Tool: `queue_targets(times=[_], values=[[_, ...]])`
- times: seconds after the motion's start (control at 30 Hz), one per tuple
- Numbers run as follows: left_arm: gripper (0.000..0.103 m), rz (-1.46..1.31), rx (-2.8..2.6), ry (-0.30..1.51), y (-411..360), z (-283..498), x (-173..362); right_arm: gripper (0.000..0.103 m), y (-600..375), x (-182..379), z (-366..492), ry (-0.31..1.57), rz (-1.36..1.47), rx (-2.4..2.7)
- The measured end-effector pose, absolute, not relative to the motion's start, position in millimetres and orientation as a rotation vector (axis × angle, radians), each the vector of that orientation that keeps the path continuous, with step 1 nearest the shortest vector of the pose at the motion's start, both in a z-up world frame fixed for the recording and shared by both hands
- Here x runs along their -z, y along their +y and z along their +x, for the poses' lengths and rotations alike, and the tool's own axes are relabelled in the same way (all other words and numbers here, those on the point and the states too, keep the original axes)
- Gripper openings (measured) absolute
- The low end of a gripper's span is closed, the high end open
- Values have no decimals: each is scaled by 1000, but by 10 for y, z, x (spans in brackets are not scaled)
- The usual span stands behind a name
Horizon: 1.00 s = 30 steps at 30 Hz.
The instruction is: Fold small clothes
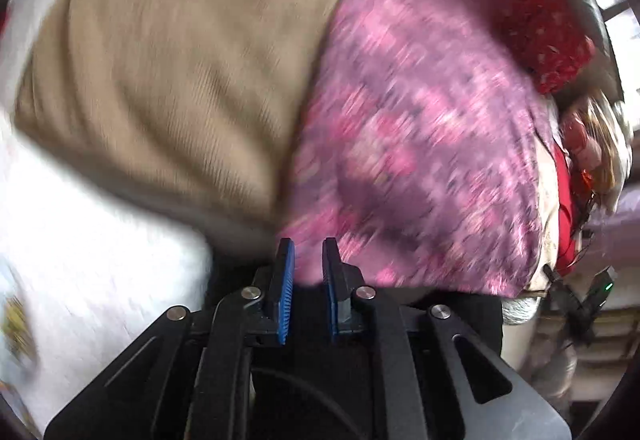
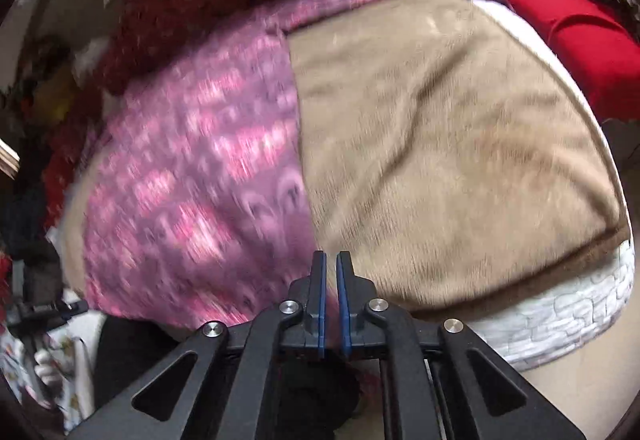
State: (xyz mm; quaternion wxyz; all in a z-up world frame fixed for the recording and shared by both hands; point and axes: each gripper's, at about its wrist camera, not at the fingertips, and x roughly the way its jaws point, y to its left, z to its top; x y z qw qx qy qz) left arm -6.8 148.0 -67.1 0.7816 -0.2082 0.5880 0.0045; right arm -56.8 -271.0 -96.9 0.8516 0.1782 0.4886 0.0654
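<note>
Both grippers poised over pink-purple patterned cloth (image 2: 192, 175) beside tan fleece blanket (image 2: 440, 143)

Left gripper (image 1: 308, 252) narrowly parted, right gripper (image 2: 331, 260) nearly closed, both empty; blurred motion risks pinching blanket too.

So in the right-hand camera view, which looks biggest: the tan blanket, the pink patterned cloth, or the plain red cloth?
As they look in that view:
1. Tan blanket, largest.
2. Pink patterned cloth, somewhat smaller.
3. Plain red cloth, clearly smallest, though it lies farther off and is cut by the edge, so its true size is unsure.
</note>
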Motion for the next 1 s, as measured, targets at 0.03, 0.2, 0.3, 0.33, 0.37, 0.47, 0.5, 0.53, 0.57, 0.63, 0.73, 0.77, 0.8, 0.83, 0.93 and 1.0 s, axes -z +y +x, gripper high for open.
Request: queue_targets(times=[0.03, 0.2, 0.3, 0.33, 0.37, 0.47, 0.5, 0.53, 0.57, 0.63, 0.73, 0.77, 0.8, 0.83, 0.93, 1.0], values=[[23, -408, -10, 1244, 1424, 50, 605, 11, -2715, 885, -510, 1000, 377, -133], [51, -313, -59, 1205, 1231, 645, 727, 15, -2469, 699, -125, 895, 341, -150], [51, -303, -107, 1312, 1157, 813, 1087, 23, -2243, 1000, 110, 998, 256, -152], [51, -297, -117, 1325, 1137, 824, 1131, 22, -2158, 1196, 174, 1085, 204, -138], [51, -289, -115, 1319, 1137, 806, 1102, 21, -2135, 1227, 202, 1089, 185, -142], [51, -263, -63, 1297, 1093, 824, 938, 23, -2365, 977, 284, 1018, 279, -162], [51, -259, -55, 1290, 1092, 838, 883, 34, -2533, 870, 334, 978, 327, -147], [51, -263, -41, 1282, 1083, 869, 829, 43, -2758, 766, 408, 935, 378, -106], [51, -272, -31, 1274, 1059, 914, 789, 61, -3018, 685, 491, 897, 432, -48], [51, -293, -17, 1260, 1003, 999, 724, 70, -3549, 607, 649, 831, 561, 67], [51, -295, 13, 1270, 858, 1222, 720, 70, -4355, 678, 925, 769, 796, 194], [51, -280, 19, 1276, 767, 1304, 733, 70, -4599, 752, 1046, 759, 877, 231], [51, -260, 26, 1280, 692, 1418, 747, 70, -4763, 822, 1151, 753, 935, 253], [51, -236, 34, 1282, 604, 1543, 754, 70, -4913, 908, 1272, 744, 991, 277], [51, -223, 69, 1272, 431, 1830, 732, 70, -5240, 1170, 1650, 721, 1119, 332], [51, -231, 86, 1262, 320, 2086, 737, 70, -5330, 1331, 1945, 722, 1137, 386]])
